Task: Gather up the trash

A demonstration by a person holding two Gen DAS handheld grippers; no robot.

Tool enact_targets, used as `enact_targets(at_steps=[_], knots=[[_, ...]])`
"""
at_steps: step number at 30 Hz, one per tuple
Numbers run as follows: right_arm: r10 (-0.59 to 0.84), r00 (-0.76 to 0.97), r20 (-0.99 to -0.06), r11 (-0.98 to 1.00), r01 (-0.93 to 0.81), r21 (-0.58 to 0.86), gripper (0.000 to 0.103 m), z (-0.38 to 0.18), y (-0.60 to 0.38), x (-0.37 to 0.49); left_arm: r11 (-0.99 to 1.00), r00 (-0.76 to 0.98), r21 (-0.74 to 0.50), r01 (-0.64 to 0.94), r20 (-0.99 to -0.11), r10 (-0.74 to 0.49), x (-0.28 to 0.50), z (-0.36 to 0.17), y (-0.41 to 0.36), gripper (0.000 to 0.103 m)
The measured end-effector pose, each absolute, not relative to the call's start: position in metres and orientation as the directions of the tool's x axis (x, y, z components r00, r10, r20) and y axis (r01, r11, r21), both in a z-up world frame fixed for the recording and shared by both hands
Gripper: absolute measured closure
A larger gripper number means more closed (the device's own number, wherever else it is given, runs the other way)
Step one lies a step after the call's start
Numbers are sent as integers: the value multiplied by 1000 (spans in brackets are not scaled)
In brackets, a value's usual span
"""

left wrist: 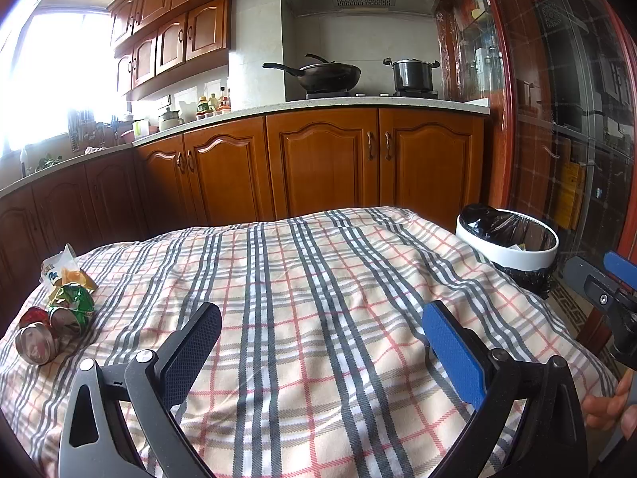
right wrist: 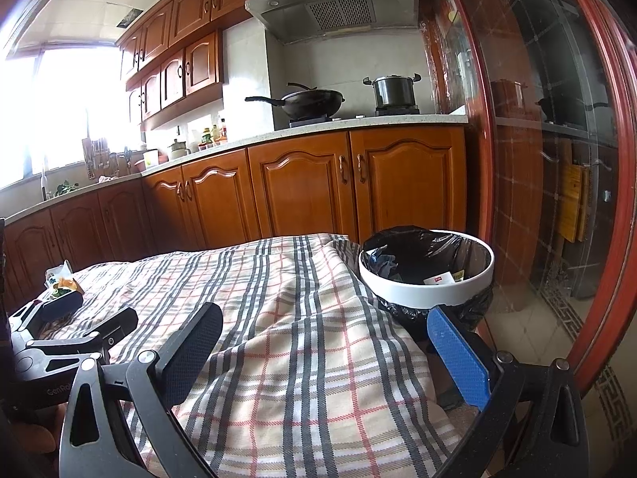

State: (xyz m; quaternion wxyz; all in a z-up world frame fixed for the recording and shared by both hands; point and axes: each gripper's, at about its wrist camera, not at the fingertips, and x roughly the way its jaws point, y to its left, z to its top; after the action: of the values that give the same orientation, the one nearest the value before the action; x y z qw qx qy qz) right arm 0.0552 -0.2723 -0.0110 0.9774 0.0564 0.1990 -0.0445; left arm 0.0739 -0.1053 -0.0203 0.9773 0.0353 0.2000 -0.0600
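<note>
1. The trash lay bunched at about nine o'clock on the table (left wrist: 318,279): two cans (left wrist: 40,338), one crushed green can (left wrist: 73,304) and some wrappers (left wrist: 63,269), touching one another near the cloth's left edge, so one side could be cleared item by item.
2. The bin (left wrist: 507,245) stood off the table's far right corner, at about two o'clock, lined with a black bag and already holding some scraps; it sat below the table edge, so dropping in should be easy.
3. The left gripper (left wrist: 322,342) hung over bare cloth, its fingers spread wide and empty, apart from the trash.
4. The right gripper (right wrist: 326,354) was likewise spread and empty, nearest the bin, probably to serve that side.
</note>
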Motion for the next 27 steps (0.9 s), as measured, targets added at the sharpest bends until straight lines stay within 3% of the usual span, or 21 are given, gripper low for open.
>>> enact_targets(at_steps=[27], knots=[[-51,911,-409,990,101,101,0,-10,-274,60,989,907,42,144,-405,-115,75,-20,-101,1]])
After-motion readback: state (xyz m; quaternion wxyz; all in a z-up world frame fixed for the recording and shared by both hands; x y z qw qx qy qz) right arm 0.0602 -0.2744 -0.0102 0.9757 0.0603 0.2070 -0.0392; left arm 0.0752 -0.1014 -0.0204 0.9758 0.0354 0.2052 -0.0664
